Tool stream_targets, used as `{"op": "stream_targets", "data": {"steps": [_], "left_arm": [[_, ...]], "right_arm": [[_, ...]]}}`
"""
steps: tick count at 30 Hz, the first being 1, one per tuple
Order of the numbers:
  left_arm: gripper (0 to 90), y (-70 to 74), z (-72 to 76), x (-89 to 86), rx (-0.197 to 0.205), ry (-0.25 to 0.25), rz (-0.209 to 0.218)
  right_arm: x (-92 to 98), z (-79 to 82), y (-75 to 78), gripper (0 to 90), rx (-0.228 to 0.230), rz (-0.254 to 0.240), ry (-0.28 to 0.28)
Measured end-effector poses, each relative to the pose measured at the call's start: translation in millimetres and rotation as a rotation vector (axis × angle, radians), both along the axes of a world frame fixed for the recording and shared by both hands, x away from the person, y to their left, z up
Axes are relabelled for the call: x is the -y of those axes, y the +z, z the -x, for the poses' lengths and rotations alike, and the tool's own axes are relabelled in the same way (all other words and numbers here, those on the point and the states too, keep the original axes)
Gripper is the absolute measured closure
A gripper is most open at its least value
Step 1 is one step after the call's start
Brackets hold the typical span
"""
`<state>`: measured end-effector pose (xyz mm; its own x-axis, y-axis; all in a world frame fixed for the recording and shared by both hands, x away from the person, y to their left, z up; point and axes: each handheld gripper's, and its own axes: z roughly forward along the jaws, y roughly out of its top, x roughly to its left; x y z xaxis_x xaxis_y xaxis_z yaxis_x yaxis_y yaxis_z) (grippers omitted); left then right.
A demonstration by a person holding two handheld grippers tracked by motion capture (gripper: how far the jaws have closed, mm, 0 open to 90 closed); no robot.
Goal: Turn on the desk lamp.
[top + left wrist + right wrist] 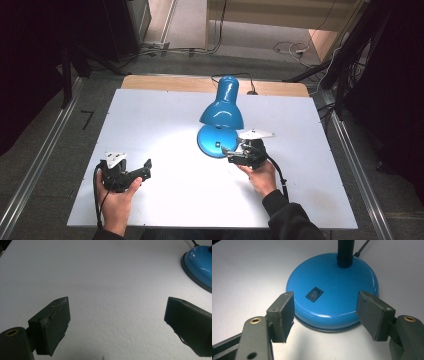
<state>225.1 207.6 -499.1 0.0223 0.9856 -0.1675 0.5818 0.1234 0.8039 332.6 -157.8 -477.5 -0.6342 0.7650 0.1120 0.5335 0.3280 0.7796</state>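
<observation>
At the lamp base (332, 290), right gripper (325, 312) jaws stand wide; closing off-centre could miss the rocker switch (314, 294) and shove the base.

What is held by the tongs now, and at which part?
Nothing is held. The right tongs stand open before the lamp base; the left tongs are open over the table.

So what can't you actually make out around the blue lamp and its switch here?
- Bulb: high view, hidden inside the lamp shade.
- Switch position: right gripper view, markings too small.
- Lamp base: left gripper view, cut off by the right edge.
- Cord: high view, plug end hidden behind the table.
</observation>
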Motion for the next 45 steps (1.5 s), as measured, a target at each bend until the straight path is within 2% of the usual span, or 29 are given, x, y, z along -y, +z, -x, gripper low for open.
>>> {"op": "stream_targets", "data": {"steps": [15, 33, 45], "left_arm": [[7.2, -0.3, 0.0, 0.5, -0.002, 0.003, -0.001], [7.2, -1.0, -0.3, 1.2, -0.006, 0.003, -0.003], [7.2, -1.0, -0.1, 1.0, -0.007, 0.004, -0.004]], "right_arm": [[20.7, 6.0, -0.3, 27.7, -0.003, 0.003, -0.017], [63.4, 13.2, 0.8, 27.0, 0.004, 0.002, -0.063], [84.1, 19.5, 0.2, 26.5, 0.005, 0.021, -0.085]]}}
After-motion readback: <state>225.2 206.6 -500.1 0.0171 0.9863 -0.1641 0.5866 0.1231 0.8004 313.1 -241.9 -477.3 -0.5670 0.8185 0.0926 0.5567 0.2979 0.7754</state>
